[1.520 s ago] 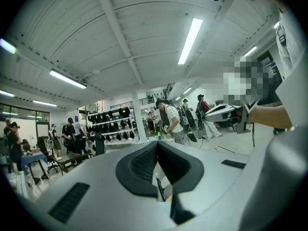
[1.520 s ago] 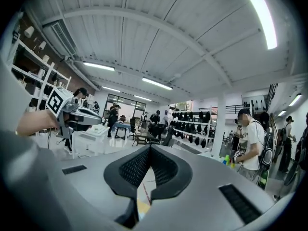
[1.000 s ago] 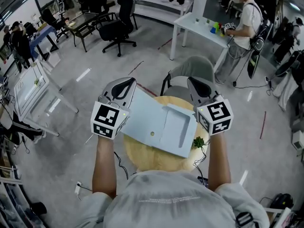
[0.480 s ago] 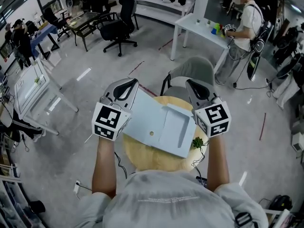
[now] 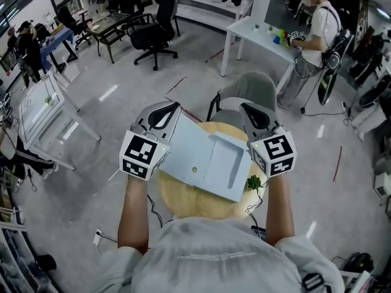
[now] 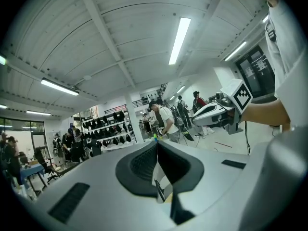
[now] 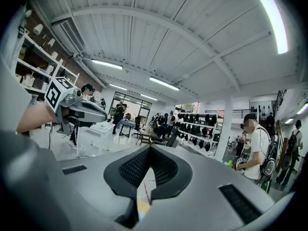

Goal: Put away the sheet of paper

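1. Your left gripper (image 5: 166, 110) hangs over the far left rim of the round table (image 5: 183, 203). Its jaws are clenched together, and the tips meet in its own view.
2. Your right gripper (image 5: 247, 110) hangs over the table's far right rim. Its jaws are also pressed together at the tips.
3. The sheet of paper (image 5: 195, 154) is pale blue and lies across the far half of the table. Its left part reaches out past the table's left rim, and its far corners run in under both grippers.
4. A pale surface shows through the gap behind each pair of tips (the table's yellow wood shows below it). You cannot tell from any view whether either gripper actually has the sheet's edge pinched.
5. The sheet has a small round hole near its middle. Its right part looks folded up into a shallow raised border.
6. A small green plant (image 5: 255, 182) sits at the table's right rim, just beside the sheet's near right corner.
7. A grey chair (image 5: 247, 90) stands just beyond the table's far side.
8. Well beyond the table, a person (image 5: 314, 29) stands at a white desk (image 5: 259, 38).
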Available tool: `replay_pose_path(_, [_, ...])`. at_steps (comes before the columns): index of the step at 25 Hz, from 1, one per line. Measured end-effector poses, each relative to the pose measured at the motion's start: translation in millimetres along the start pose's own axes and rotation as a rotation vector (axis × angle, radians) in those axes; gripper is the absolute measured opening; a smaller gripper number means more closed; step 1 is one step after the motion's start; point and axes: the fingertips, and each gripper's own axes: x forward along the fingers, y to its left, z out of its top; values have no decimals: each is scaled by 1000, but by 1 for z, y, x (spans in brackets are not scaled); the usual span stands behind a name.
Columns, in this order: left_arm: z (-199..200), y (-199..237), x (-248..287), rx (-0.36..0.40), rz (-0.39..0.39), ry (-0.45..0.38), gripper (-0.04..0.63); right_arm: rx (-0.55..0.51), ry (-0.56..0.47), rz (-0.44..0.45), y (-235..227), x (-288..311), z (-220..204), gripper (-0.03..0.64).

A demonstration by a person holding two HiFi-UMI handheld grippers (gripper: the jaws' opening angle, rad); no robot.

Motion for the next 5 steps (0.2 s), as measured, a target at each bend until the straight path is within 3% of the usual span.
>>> replay_pose_path(5, [-2, -2, -1, 1, -10, 7, 20, 2, 0, -3, 2, 1, 2, 28])
